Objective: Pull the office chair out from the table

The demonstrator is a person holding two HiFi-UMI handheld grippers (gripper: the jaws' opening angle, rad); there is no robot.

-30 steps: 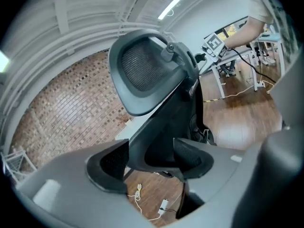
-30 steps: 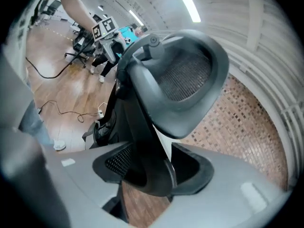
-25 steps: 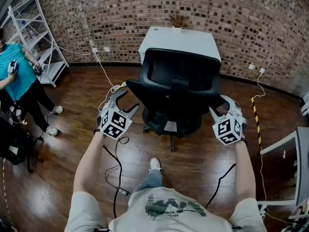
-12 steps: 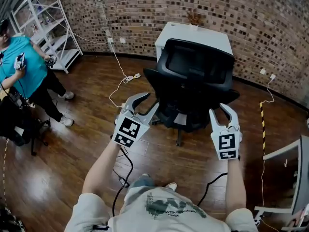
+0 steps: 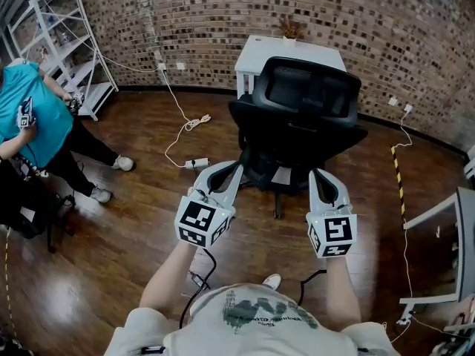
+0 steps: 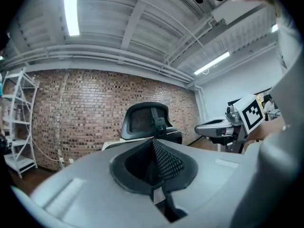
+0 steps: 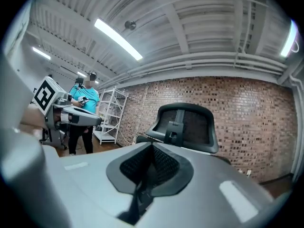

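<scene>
Office chair [image 5: 300,117] stands far centre, backrest towards the person, just near of the white table [image 5: 256,54]. Left gripper [image 5: 236,170] and right gripper [image 5: 315,175] hang short of it, each with jaws pressed together on nothing. Judged heavy but free-rolling on the wood floor; the rigid armrests or backrest rim look like the best hold.

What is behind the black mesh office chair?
A white table against the brick wall, a small brown plant on it. The black chair hides most of its front.
</scene>
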